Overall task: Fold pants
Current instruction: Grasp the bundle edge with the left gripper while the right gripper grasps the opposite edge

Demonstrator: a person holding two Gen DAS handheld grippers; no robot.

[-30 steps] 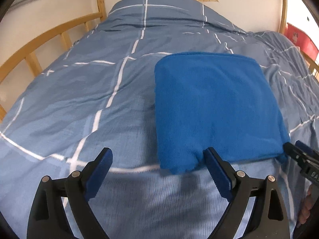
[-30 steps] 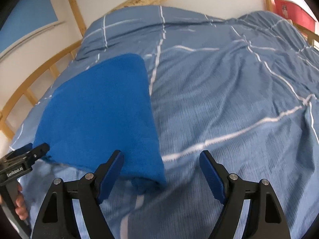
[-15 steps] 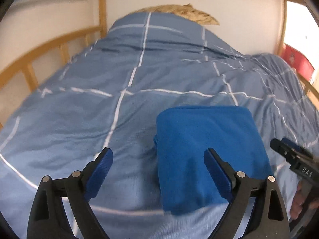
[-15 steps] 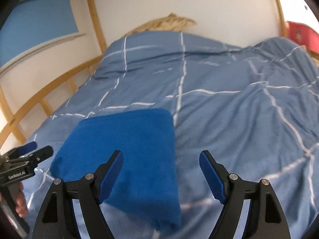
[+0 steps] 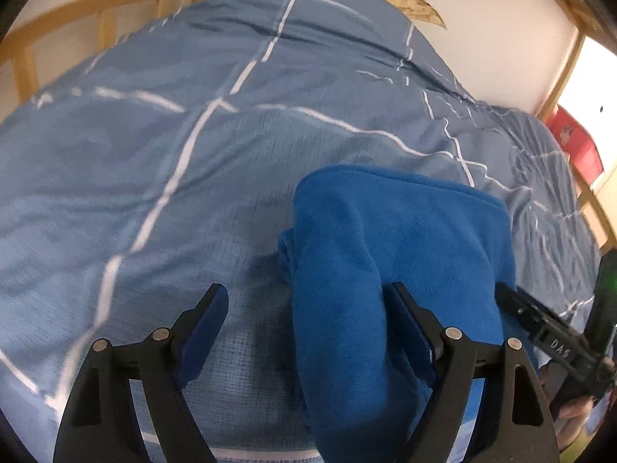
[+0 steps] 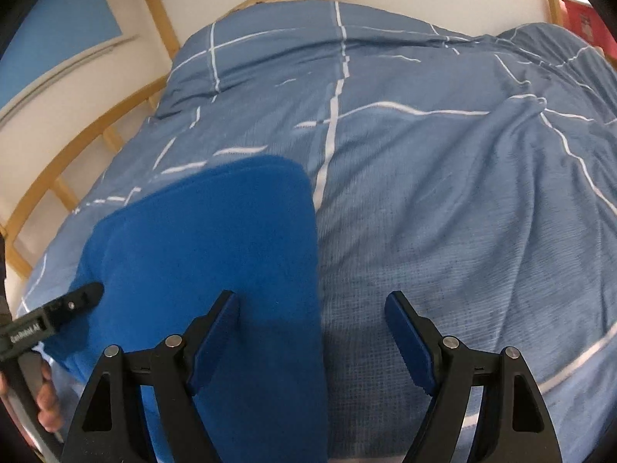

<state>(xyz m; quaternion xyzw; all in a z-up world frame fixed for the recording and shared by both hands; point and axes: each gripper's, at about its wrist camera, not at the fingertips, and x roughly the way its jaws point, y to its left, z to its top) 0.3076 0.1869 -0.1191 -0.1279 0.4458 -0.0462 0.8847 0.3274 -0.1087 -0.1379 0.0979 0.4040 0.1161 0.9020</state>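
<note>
The bright blue fleece pants (image 5: pixel 408 254) lie folded into a compact rectangle on the bed; they also show in the right wrist view (image 6: pixel 216 254). My left gripper (image 5: pixel 308 324) is open over the pants' near left corner, with the fabric reaching between its jaws. My right gripper (image 6: pixel 314 332) is open over the pants' near right edge, its left finger (image 6: pixel 216 328) above the fabric. Neither gripper holds anything. Each gripper shows at the edge of the other's view.
The bed has a grey-blue duvet (image 5: pixel 154 162) with white grid lines, also in the right wrist view (image 6: pixel 443 177). A wooden rail (image 6: pixel 96 142) runs along the left side. A red box (image 5: pixel 578 146) sits at the far right. A white wall is behind.
Both grippers pulled back and lifted from the near edge of the pants, then came in low over it again. The folded pants stayed put. Both grippers stayed open.
</note>
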